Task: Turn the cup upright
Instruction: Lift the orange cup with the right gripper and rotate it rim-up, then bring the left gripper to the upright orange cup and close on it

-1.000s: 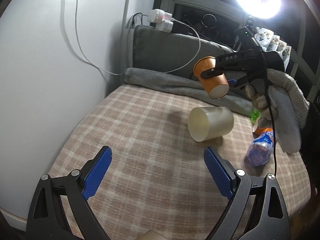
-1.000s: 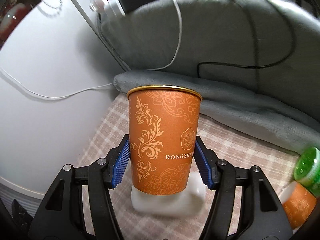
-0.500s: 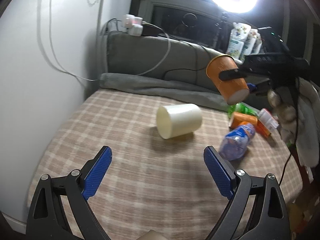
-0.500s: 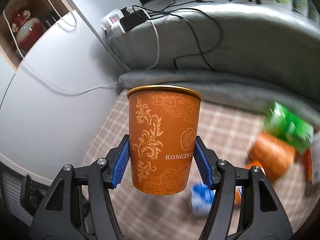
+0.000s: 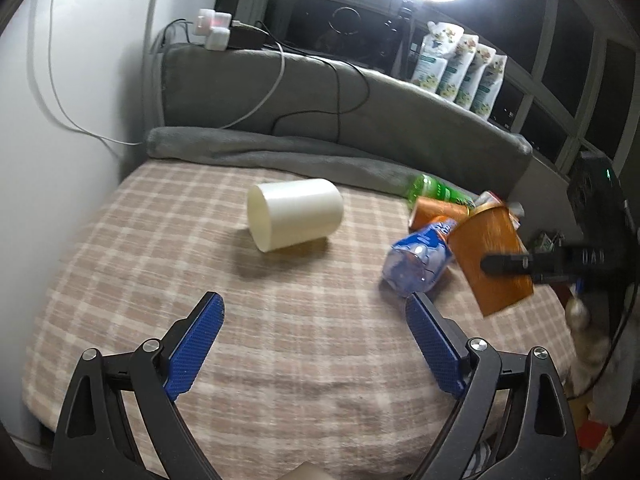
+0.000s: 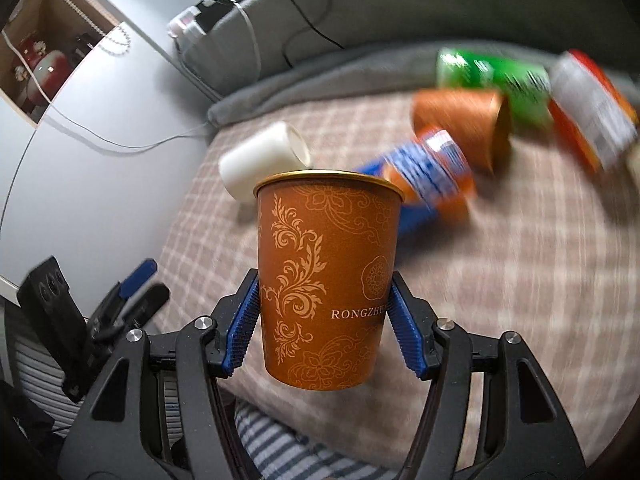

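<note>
**Op A:** Orange paper cup sits pinched at its lower half in my right gripper, rim up, off the plaid bed cover, tilted in the left view.

**Op B:** And your left gripper?

**Op A:** Fingers spread wide, holding nothing. My worry: the soft cover may tip the cup on release, or I knock the blue bottle beside it. Squeezing harder would crush it.
</note>
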The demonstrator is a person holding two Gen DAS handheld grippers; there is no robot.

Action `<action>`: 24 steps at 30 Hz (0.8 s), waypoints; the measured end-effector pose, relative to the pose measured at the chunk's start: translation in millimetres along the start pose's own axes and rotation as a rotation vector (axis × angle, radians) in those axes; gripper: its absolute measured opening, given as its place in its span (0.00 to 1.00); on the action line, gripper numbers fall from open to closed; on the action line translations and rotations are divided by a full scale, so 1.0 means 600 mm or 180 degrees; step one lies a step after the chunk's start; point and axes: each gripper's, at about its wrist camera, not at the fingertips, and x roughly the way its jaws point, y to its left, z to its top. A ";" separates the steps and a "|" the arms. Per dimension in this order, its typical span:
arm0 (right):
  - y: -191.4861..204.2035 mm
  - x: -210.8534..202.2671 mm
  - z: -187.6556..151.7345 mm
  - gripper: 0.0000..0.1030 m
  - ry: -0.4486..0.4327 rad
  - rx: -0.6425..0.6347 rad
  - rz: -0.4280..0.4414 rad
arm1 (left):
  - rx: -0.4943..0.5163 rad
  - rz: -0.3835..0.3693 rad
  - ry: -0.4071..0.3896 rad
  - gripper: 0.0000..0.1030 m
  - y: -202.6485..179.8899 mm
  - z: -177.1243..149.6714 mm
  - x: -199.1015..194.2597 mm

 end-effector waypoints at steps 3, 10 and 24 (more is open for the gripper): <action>-0.021 0.005 -0.029 0.62 0.0036 0.0118 -0.0007 | 0.0008 -0.0078 0.0082 0.89 -0.012 -0.002 0.005; -0.054 0.017 -0.066 0.64 0.0137 0.0219 -0.0127 | 0.0069 -0.0319 0.0274 0.89 -0.053 -0.003 0.025; -0.084 -0.021 -0.077 0.78 -0.0088 0.0238 -0.0209 | -0.0207 -0.0839 0.0865 0.89 -0.103 -0.010 0.091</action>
